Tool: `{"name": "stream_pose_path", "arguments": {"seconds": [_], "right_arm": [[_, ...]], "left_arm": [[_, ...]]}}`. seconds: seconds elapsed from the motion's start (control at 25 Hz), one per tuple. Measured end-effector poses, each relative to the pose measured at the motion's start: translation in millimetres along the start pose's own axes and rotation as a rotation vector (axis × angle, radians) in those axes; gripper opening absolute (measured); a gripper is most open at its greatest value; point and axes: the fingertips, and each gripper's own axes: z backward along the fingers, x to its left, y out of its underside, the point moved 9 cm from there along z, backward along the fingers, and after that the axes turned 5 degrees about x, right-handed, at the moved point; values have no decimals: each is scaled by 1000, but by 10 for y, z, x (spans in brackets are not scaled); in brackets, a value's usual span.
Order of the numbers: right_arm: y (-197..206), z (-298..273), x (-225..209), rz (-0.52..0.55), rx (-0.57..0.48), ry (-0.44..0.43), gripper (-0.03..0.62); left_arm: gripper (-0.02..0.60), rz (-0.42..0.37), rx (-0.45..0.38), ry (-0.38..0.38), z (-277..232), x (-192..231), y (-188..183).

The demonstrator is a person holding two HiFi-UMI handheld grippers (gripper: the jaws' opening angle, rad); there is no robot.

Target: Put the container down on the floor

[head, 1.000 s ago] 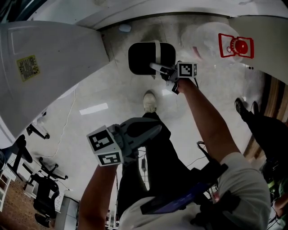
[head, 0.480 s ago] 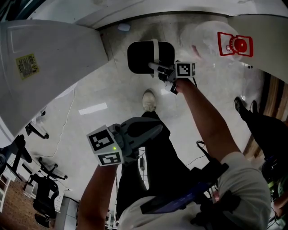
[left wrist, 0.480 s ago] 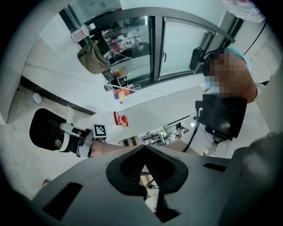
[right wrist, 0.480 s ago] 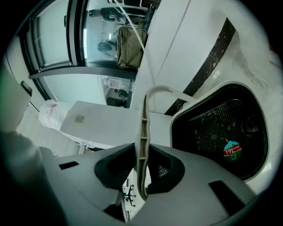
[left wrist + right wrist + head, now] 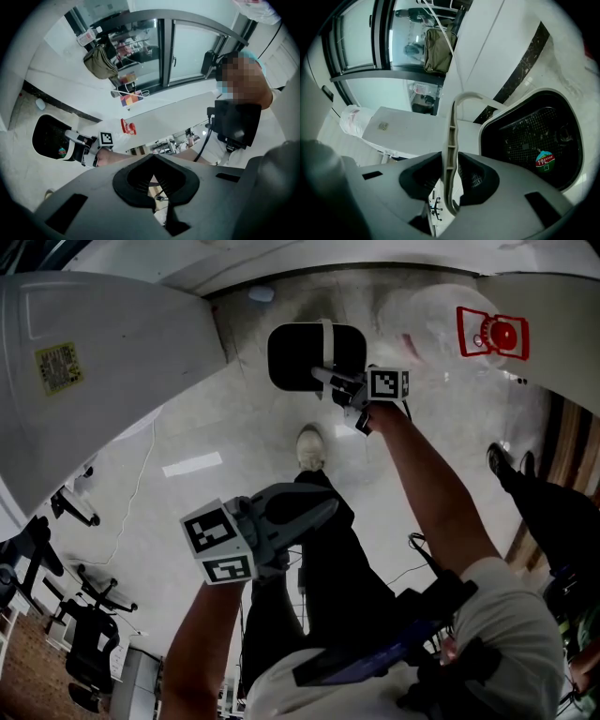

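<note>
Black, white-rimmed container (image 5: 298, 357) at 12 o'clock in the head view, above the pale floor (image 5: 234, 427); contact with it cannot be judged. Right gripper (image 5: 339, 388), at the container's 4 o'clock, has just closed its jaws on the white handle (image 5: 451, 136). Left gripper (image 5: 314, 510), at 7 o'clock, jaws together, empty.

That container (image 5: 300, 357) is matt black plastic, mesh-textured on its dark face, with a smooth off-white plastic rim and a ribbed pale plastic handle (image 5: 451, 140). Under the container, the floor (image 5: 234, 427) is pale polished stone, glossy, catching a bright strip of light.
</note>
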Motion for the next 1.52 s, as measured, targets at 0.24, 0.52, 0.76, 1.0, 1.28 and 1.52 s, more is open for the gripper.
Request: {"name": "stream_pose_path", "arguments": {"seconds": [0.24,0.52,0.76,1.0,1.28,1.52], "right_arm": [[25,-5,-16,-26,21,-28,187],[60,81,16,-12,39,-11,242],[184,395,137,-28,17,63,245],[356,657,487,-21,12,110,245],[628,886,1294,63,15,99,241],[1104,1035,2183,97,-20,152,37]], "left_arm": [[9,7,3,4,-2,-11,19],[9,8,11,12,11,-25,19],[9,-13,41,37,40,-167,23],[9,-57,78,73,114,-474,46],[9,-121,112,89,306,-1029,230],[9,-170,122,128,654,-1677,467]]}}
